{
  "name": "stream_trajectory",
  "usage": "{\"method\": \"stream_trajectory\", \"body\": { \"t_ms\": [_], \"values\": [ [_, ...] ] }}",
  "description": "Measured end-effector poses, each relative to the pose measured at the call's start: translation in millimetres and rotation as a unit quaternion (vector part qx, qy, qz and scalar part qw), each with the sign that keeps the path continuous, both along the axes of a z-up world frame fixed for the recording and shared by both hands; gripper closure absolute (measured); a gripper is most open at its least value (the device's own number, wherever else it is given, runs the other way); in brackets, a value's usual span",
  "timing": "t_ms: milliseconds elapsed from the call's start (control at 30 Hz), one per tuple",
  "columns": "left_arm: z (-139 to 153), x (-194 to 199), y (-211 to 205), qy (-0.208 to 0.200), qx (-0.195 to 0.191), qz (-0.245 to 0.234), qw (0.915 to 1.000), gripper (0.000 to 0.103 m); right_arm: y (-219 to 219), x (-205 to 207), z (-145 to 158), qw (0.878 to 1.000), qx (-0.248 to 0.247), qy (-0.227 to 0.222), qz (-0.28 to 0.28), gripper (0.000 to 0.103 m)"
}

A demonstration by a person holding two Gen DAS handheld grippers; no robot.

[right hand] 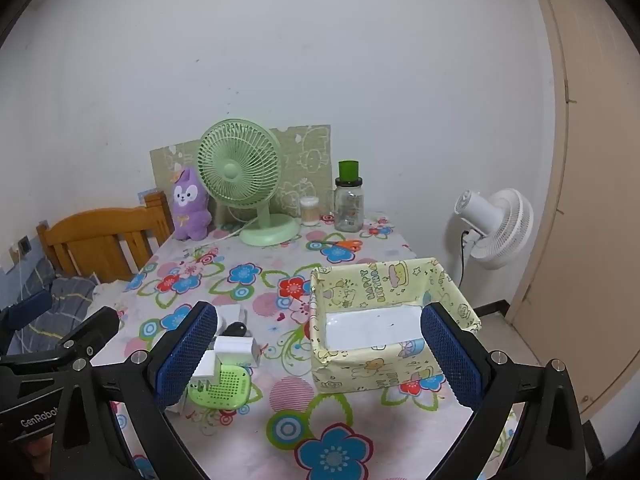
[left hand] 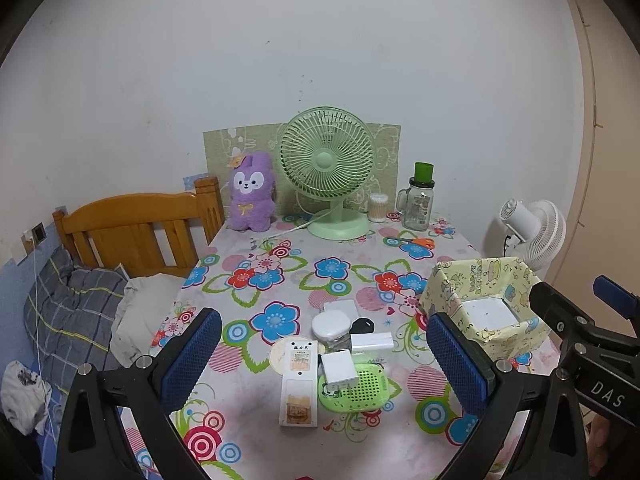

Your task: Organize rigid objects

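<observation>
A cluster of small rigid objects lies on the flowered table: a long white remote-like box (left hand: 298, 384), a green perforated case (left hand: 354, 386), a white cube (left hand: 339, 368), a white bar (left hand: 372, 341), a round white lidded jar (left hand: 329, 325), a black key fob (left hand: 363, 325). A yellow paper-covered box (left hand: 486, 304) with a white floor stands to their right and shows in the right wrist view (right hand: 384, 320). My left gripper (left hand: 324, 360) is open above the cluster. My right gripper (right hand: 316, 356) is open before the yellow box; the green case (right hand: 222, 386) sits by its left finger.
At the table's back stand a purple plush (left hand: 251, 192), a green desk fan (left hand: 328, 172), a cotton-swab tub (left hand: 378, 207), a glass jar (left hand: 418, 200) and orange scissors (left hand: 416, 242). A bed with wooden headboard (left hand: 132, 228) is left; a white floor fan (right hand: 496, 228) is right.
</observation>
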State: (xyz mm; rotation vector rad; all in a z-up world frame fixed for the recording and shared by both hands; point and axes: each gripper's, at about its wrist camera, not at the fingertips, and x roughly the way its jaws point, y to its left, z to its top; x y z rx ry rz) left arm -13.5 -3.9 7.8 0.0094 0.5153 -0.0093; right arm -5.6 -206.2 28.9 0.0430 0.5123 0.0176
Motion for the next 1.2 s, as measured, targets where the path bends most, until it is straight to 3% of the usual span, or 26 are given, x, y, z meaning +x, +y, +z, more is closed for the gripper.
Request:
{"method": "stream_trajectory", "body": {
  "t_ms": [1000, 1200],
  "values": [
    [-1.7, 3.0, 1.6, 0.002, -0.002, 0.0, 1.0, 0.0, 2.6, 0.4, 0.0, 1.0, -0.004, -0.01, 0.004, 0.0],
    [-4.4, 6.1, 1.1, 0.004, -0.003, 0.0, 1.0, 0.0, 1.0, 1.6, -2.9, 1.0, 0.006, 0.006, 0.008, 0.0]
  ]
}}
